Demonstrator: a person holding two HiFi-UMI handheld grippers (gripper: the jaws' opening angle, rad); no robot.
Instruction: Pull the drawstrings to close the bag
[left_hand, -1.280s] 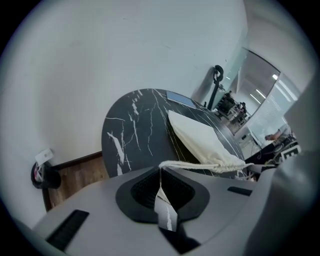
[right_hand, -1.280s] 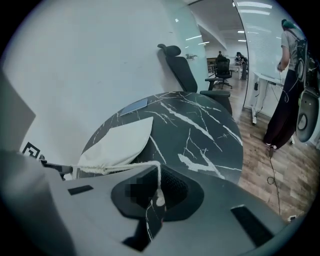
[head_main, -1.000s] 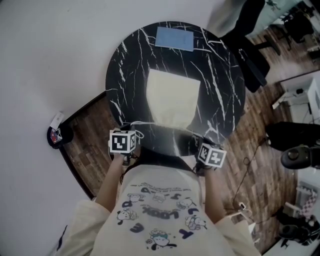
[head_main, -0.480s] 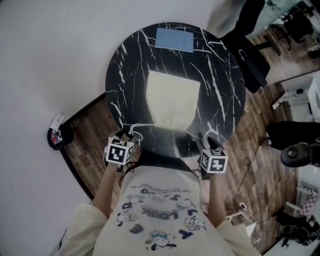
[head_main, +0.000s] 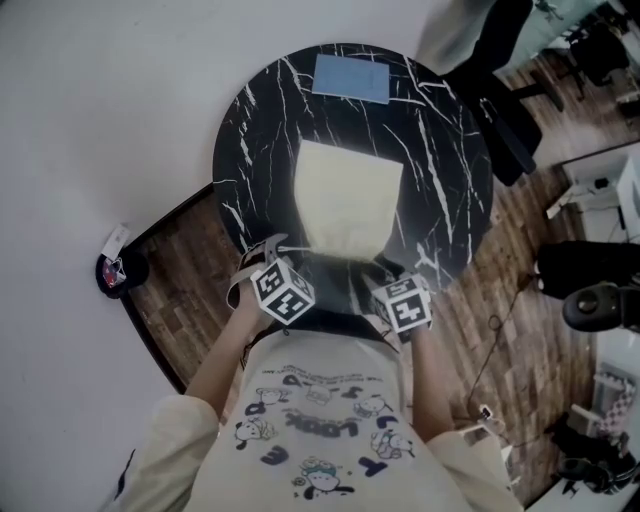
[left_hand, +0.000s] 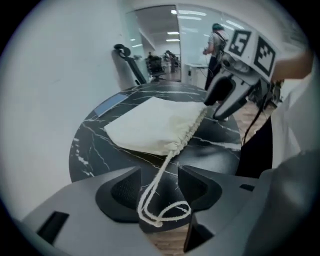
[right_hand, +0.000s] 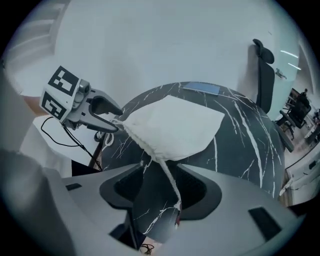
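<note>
Your left hand-held gripper (left_hand: 159, 187) has just been opening and stands spread, with the looped drawstring (left_hand: 149, 195) lying loose between its jaws. Your right hand-held gripper (right_hand: 160, 189) has just been opening too, with the other drawstring (right_hand: 171, 185) slack between its jaws. The cinched bag (head_main: 345, 200) lies on the black marbled tabletop (head_main: 250, 130).

A drawstring bag (head_main: 345, 195) lies mid-surface (head_main: 250, 130), its gathered mouth toward the near edge, with a flat pad (head_main: 350, 78) behind it at the far edge. The left hand-held gripper (left_hand: 159, 186) sits off the bag's near left corner and the right hand-held gripper (right_hand: 162, 192) off its near right corner. Both have jaws that have just been opening. The left drawstring (left_hand: 167, 165) and the right drawstring (right_hand: 167, 175) each run between them. An office chair (head_main: 505, 125) stands beyond the surface's far right.
</note>
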